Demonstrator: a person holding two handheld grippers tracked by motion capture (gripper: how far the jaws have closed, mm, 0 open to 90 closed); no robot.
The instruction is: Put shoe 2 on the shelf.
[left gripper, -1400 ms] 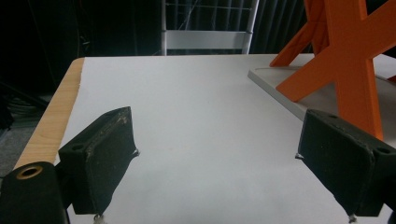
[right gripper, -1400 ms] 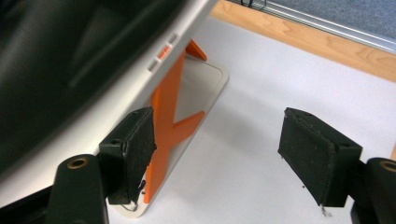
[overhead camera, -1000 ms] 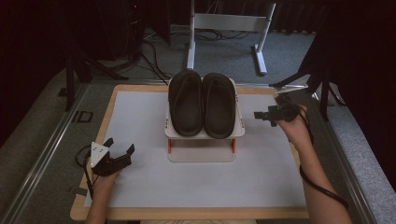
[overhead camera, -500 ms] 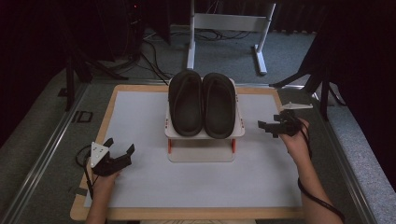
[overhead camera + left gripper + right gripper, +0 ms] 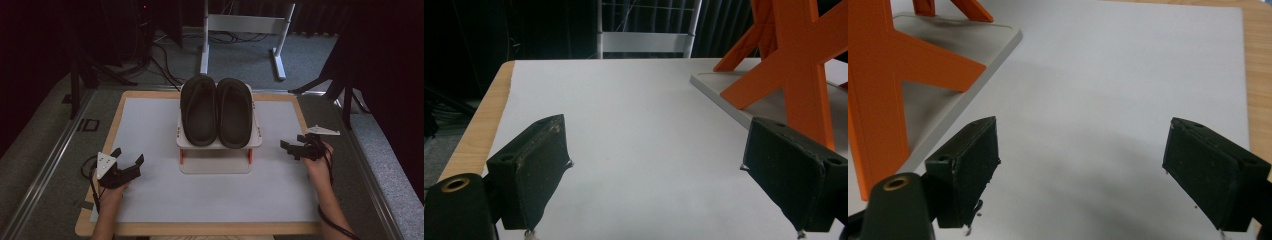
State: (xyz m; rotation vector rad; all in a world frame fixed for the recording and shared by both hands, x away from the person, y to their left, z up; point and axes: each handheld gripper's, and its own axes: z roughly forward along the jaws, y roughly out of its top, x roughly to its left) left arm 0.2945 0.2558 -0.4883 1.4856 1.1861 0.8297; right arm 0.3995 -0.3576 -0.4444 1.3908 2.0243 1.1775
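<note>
Dark brown rubber slippers (image 5: pixel 217 112), a pair lying side by side with toes pointing away from the person, rest on top of a small white two-tier rack with orange legs (image 5: pixel 216 160) in the middle of the table, between the two grippers and a little farther from the person than either.

From the left gripper (image 5: pixel 127 165), which sits low over the white sheet (image 5: pixel 150 125) with its jaws spread wide and nothing between them, the rack lies ahead and to the right, well apart; in the left gripper view one orange X-shaped leg (image 5: pixel 796 65) and the rack's grey-white base plate (image 5: pixel 724 95) stand beyond the right jaw.

From the right gripper (image 5: pixel 295 149), the rack is to the left, near but not touching. Its jaws have just been opening and stand wide with only bare sheet between them; in the right gripper view an orange leg (image 5: pixel 878 80) rises just beyond the left jaw.

Farther off stands a white metal frame (image 5: pixel 245 30) on the floor behind the wood-edged table (image 5: pixel 115 125).
</note>
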